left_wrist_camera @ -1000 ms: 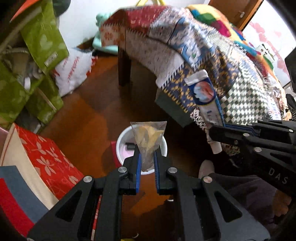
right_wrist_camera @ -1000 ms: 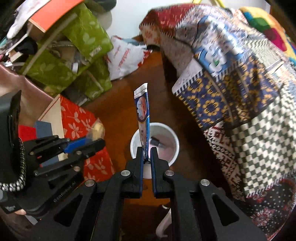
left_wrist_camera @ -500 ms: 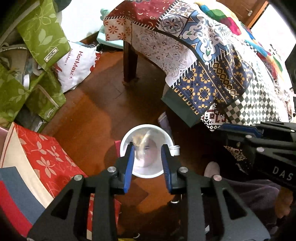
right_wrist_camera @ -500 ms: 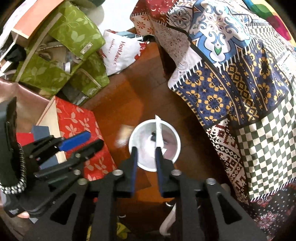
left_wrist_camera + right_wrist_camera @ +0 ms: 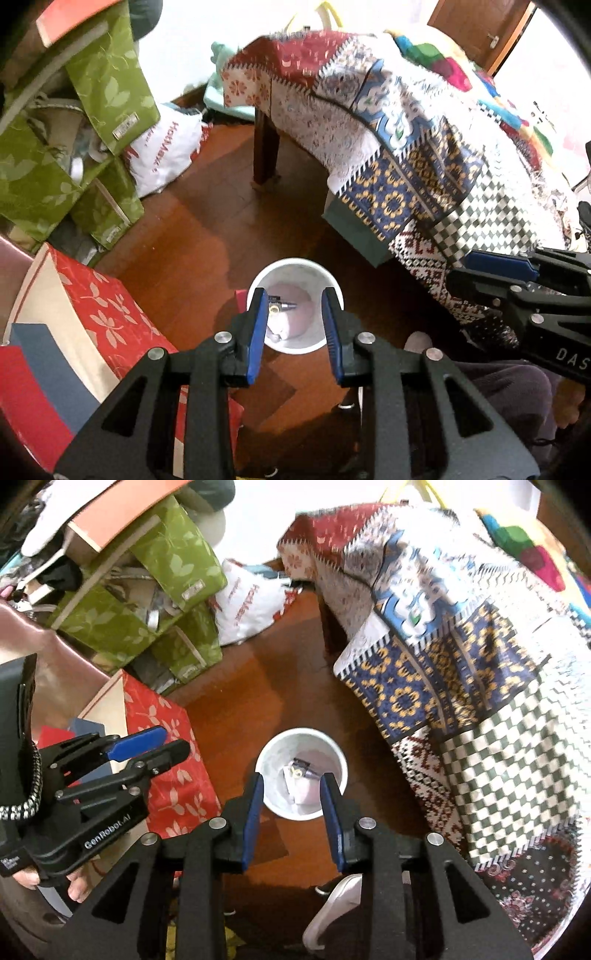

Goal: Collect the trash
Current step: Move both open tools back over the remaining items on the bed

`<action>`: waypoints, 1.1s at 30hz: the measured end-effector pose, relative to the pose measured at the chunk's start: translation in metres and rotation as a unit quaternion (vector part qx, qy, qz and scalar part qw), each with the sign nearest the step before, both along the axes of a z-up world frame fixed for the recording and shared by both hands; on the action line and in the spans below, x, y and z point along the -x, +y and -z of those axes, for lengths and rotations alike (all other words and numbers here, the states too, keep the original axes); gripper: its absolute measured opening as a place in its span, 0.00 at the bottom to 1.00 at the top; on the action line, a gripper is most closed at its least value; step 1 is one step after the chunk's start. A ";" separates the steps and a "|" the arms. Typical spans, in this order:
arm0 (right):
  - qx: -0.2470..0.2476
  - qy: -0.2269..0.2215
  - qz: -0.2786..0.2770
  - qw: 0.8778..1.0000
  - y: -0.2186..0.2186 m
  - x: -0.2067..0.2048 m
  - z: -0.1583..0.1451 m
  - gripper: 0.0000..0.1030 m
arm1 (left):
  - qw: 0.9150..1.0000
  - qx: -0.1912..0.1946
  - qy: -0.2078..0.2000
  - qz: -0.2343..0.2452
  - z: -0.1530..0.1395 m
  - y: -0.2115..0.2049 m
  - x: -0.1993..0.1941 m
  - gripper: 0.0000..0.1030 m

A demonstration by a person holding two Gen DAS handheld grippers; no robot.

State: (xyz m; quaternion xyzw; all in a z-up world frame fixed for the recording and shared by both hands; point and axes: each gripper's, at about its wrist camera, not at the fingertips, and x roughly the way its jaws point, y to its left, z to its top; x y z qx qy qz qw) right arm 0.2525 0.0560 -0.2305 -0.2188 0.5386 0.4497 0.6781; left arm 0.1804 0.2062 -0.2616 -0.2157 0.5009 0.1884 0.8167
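A white round bin [image 5: 295,269] stands on the wooden floor below both grippers; it also shows in the right wrist view [image 5: 301,738]. Trash [image 5: 299,781] lies inside it, a white packet and a small dark item [image 5: 282,306]. My left gripper [image 5: 294,295] is open and empty, high above the bin. My right gripper [image 5: 295,782] is open and empty, also above the bin. The right gripper shows at the right edge of the left wrist view [image 5: 517,273]. The left gripper shows at the left of the right wrist view [image 5: 140,746].
A table draped in a patchwork quilt [image 5: 406,147] stands to the right. Green fabric boxes [image 5: 74,129] and a white plastic bag [image 5: 166,151] are stacked at the back left. A red floral box [image 5: 92,314] lies beside the bin at left.
Both grippers opened. The clear bag of yellow scraps fell from the left gripper and the tube fell from the right gripper into the bin. Both grippers have lifted away slightly.
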 end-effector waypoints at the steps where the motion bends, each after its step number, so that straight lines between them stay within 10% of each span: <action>1: -0.006 -0.006 0.001 1.000 -0.004 0.002 -0.007 0.28 | 1.000 -0.004 -0.005 -0.001 -0.006 -0.002 0.002 0.28; 33: -0.185 -0.169 0.145 0.957 -0.201 -0.019 -0.190 0.29 | 0.965 -0.127 -0.208 0.097 -0.205 -0.163 -0.030 0.36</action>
